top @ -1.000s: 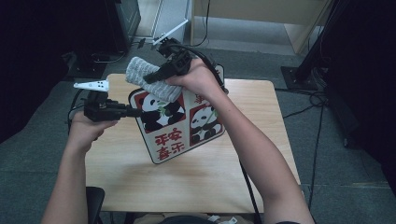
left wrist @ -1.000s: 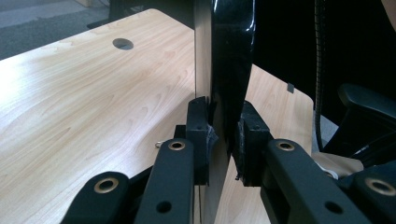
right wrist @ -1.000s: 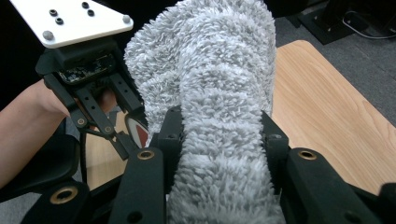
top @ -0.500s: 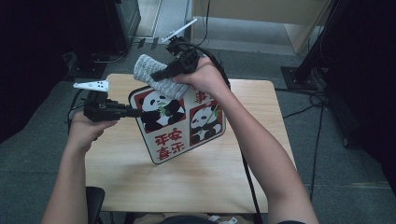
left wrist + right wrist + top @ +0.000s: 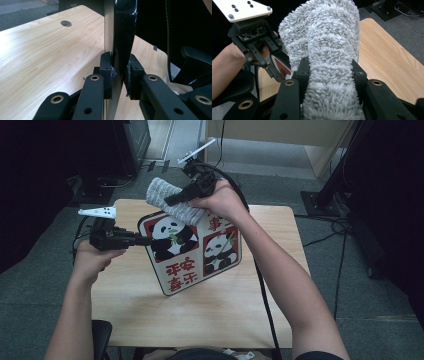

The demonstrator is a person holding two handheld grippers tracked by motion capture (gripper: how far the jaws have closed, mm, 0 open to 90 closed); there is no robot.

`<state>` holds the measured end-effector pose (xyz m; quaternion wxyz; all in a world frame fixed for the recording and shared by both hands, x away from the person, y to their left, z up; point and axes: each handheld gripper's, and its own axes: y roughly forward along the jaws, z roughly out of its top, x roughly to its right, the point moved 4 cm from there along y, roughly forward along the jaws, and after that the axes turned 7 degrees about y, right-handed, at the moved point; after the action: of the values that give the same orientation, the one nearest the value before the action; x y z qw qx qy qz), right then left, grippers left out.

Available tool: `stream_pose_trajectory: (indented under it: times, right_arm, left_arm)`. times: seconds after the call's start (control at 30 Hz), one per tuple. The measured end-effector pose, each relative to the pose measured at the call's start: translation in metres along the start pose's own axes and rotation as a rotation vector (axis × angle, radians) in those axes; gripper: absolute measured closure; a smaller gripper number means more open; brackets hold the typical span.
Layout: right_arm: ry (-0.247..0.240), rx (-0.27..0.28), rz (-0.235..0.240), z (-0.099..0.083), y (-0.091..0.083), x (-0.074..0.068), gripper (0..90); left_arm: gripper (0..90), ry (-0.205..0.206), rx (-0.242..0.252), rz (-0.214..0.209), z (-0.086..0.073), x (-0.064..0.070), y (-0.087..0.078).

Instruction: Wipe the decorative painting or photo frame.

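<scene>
On the wooden counter (image 5: 210, 320) we hold a square tray (image 5: 192, 251) with panda pictures and red characters. It is tilted, with its printed face turned up toward the high camera; its lower corner is close to the counter surface, but we cannot tell if it touches. The tray keeps almost the same place and tilt as one second ago.

What changes is the grey fluffy cloth (image 5: 172, 202). One second ago it was lying low against the upper part of the tray, over the left panda. Now it is higher, at the top edge of the tray, and the right hand (image 5: 222, 200) is lifted and turned so that the tongs point more to the left. We judge this as the end of one wiping stroke. The cloth probably needs to come down again for the next pass, because the lower part of the tray is not yet under the cloth.

The left tongs (image 5: 119, 75) are clenched on the left edge of the tray; in the left gripper view the thin rim sits between both pads. The right tongs (image 5: 329, 72) are grasping the cloth, which bulges out between the jaws and above them. Beyond the cloth we see the left gripper with its white plate.
</scene>
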<state>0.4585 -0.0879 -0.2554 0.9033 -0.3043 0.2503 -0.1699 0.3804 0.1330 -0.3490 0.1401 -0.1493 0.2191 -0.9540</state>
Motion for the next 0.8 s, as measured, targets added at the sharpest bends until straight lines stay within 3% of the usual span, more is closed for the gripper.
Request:
stream_pose_trajectory:
  times: [0.4,0.8]
  right_arm:
    - [-0.011,-0.03,0.011,0.003,-0.001,0.002,62.8]
    - [-0.005,-0.035,0.0,0.001,-0.009,0.013,62.8]
  left_arm:
    - [78.9,-0.003,-0.006,0.001,0.0,0.0,0.0]
    - [78.9,-0.004,-0.008,0.0,0.0,0.0,-0.001]
